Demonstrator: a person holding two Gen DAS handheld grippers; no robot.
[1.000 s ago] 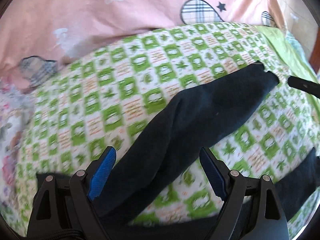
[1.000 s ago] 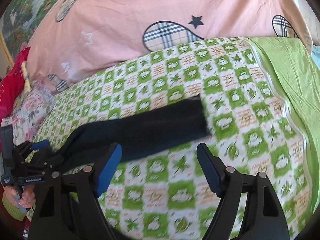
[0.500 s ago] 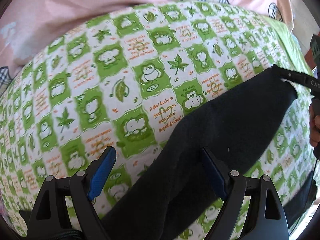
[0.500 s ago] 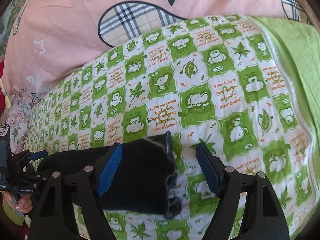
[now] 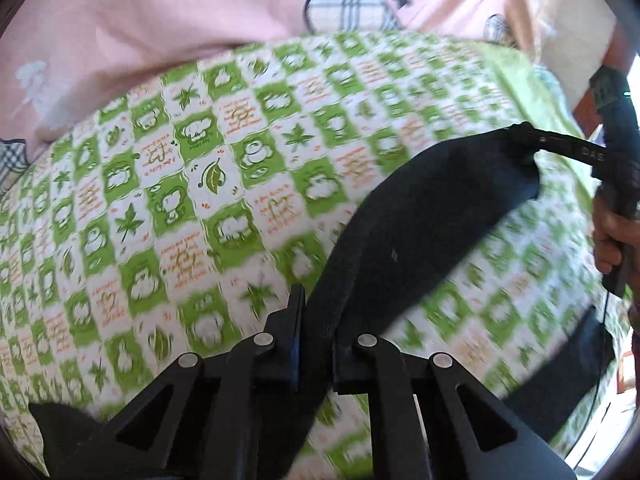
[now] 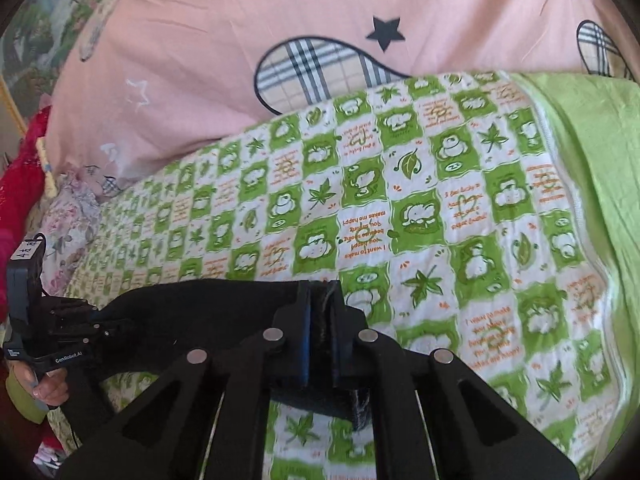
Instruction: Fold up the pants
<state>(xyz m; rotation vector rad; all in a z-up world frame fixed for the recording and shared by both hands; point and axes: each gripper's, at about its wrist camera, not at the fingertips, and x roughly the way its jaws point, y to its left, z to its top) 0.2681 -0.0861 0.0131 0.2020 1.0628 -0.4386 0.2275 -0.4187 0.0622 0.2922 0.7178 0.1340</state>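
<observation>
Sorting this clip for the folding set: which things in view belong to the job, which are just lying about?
In the job: black pants, left gripper, right gripper, both shut on the pants.
Lying about: green checked sheet, pink quilt, red cloth.

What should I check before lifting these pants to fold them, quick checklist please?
1. Left gripper shut on the pants: ok, dark fabric sits between its fingers.
2. Right gripper shut on the pant leg's end: ok.
3. Leg stretched between both grippers: ok, it runs as one band across the green checked sheet.
4. Other pant leg lying flat: cannot tell, only part shows at the edge.
5. Fabric fully inside the pads, not just an edge: cannot tell.
</observation>
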